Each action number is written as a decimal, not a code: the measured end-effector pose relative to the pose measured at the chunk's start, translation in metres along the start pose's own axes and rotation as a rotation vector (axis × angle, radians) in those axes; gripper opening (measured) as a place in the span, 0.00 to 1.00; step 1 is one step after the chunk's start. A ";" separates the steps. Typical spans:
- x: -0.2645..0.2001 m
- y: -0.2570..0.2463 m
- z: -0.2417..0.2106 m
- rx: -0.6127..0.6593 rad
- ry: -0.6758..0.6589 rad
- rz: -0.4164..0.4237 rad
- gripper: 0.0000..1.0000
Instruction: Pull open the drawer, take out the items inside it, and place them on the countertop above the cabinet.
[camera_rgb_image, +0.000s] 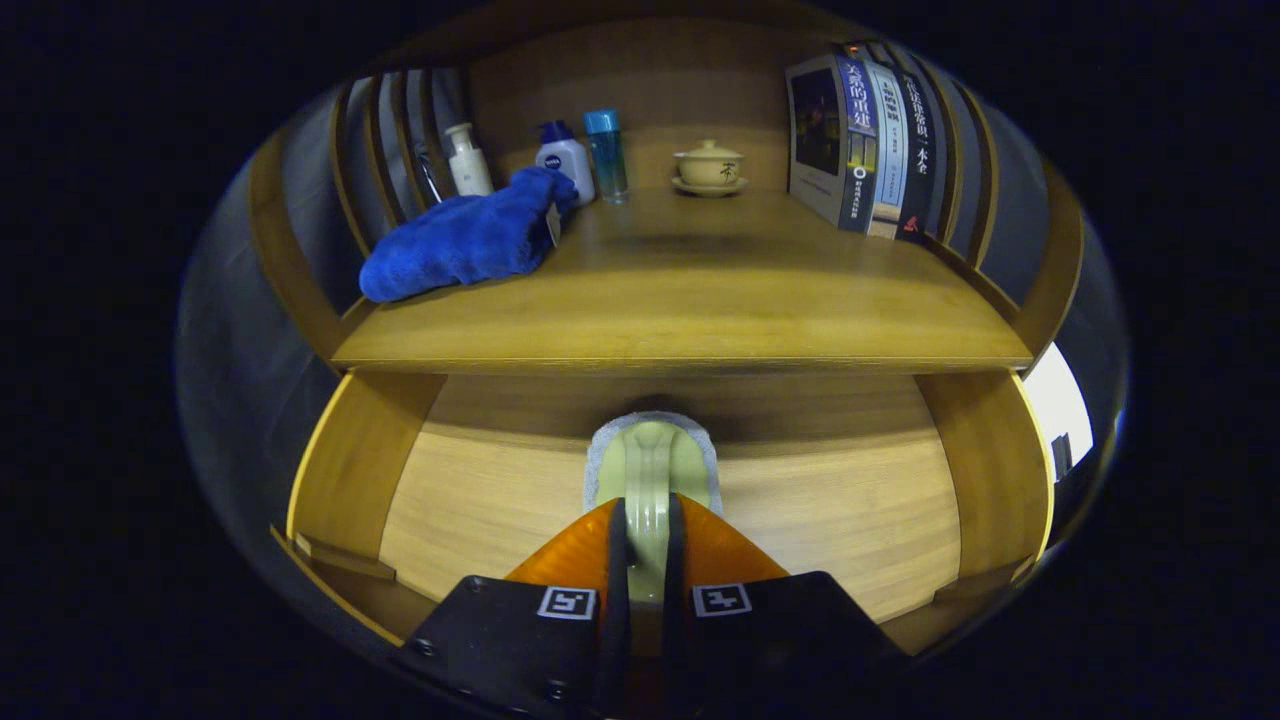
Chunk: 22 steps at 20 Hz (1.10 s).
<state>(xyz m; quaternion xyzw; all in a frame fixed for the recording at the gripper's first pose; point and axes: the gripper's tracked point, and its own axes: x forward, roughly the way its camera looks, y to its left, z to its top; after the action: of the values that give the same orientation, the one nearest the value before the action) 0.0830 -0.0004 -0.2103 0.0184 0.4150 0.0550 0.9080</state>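
Your fingers (646, 545) are clamped on the brush (651, 470) handle, its long axis running straight ahead in the open drawer (800, 500), table (700, 300) directly above.

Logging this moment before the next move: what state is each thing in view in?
Drawer: pulled open.
Brush: handle between the fingers, inside the drawer.
Gripper: shut on the brush handle.
Blue towel: bunched on the countertop.
Lidded cup: lid on, upright.
Books: standing upright.
Three bottles: upright, capped.
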 end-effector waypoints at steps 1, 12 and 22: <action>-0.010 0.002 0.000 0.000 -0.013 0.010 0.21; -0.105 0.034 0.040 -0.053 -0.220 0.086 0.21; -0.084 0.026 0.158 -0.040 -0.322 0.005 0.21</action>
<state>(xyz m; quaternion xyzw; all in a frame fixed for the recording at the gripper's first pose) 0.1450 0.0181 -0.0414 0.0100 0.2630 0.0619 0.9628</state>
